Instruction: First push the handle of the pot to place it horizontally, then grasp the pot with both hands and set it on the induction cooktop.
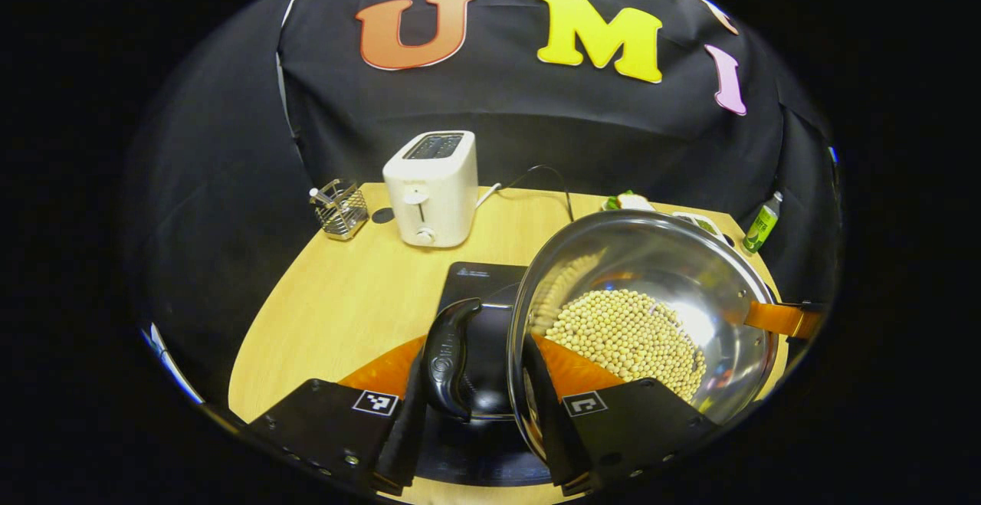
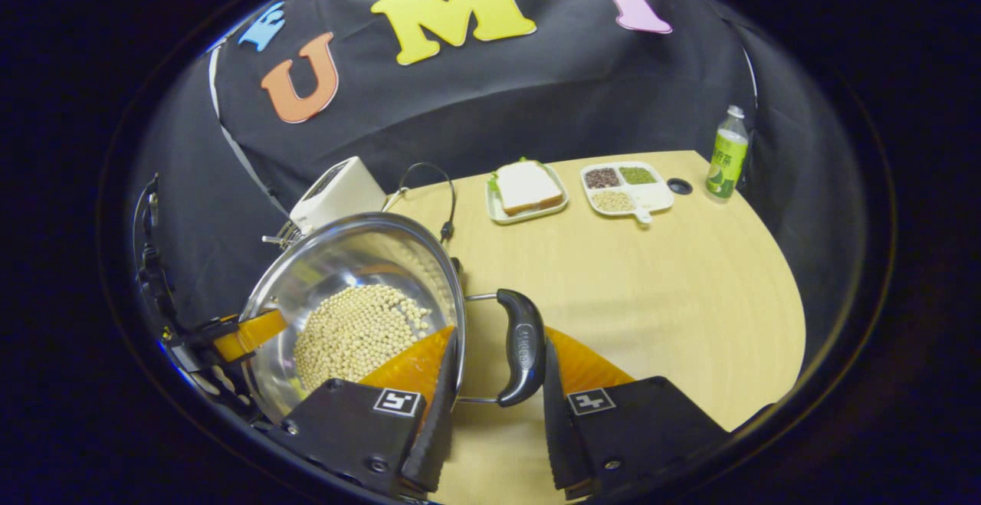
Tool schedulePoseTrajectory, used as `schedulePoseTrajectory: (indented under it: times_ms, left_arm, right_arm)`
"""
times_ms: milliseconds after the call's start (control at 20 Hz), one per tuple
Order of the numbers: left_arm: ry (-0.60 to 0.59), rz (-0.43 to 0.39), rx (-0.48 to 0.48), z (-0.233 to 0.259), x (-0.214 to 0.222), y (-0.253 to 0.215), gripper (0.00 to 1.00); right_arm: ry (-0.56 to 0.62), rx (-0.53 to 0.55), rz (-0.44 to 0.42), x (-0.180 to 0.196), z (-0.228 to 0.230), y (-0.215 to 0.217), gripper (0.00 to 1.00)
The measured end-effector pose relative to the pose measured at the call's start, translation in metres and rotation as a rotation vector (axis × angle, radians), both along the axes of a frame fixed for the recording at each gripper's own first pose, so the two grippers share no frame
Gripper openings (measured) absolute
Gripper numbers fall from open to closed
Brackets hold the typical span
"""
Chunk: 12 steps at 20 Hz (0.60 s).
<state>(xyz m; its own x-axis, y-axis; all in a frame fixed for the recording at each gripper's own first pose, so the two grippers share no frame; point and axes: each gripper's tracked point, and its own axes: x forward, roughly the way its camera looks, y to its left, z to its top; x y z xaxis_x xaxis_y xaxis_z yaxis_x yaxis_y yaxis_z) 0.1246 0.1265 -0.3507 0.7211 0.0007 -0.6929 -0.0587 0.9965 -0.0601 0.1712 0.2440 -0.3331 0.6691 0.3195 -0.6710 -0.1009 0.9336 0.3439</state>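
A: Status of each tool?

B: The left tool [image 1: 477,405] is set astride one black side handle [image 1: 448,358] of the steel pot [image 1: 651,260]; whether both fingers press cannot be told. The right tool [image 2: 494,405] is set likewise at the opposite handle [image 2: 521,346], a gap being seen on at least one side.

A: Pot position?

B: It is seen just ahead of both tools, loaded with soybeans [image 1: 628,332], the induction cooktop [image 1: 479,279] being under and beyond the left handle.

A: Advice?

B: Both handles should be gripped firmly; the pot should be kept level and lowered centrally onto the cooktop, lest beans be spilled on the tabletop [image 2: 674,283].
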Motion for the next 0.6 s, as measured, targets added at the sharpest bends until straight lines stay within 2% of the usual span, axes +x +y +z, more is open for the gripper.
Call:
schedulePoseTrajectory:
  times_ms: [50,300,600]
  left_arm:
    - [0.002,0.001,0.003,-0.004,0.002,0.008,0.63]
    - [0.026,0.010,0.019,-0.025,0.010,0.042,0.63]
    - [0.037,0.002,0.003,-0.045,0.021,0.047,0.63]
  right_arm:
    - [0.004,0.005,-0.003,0.001,-0.001,0.005,0.53]
    - [0.029,0.008,-0.005,0.009,-0.017,0.046,0.53]
    - [0.036,-0.006,-0.023,0.019,-0.031,0.053,0.53]
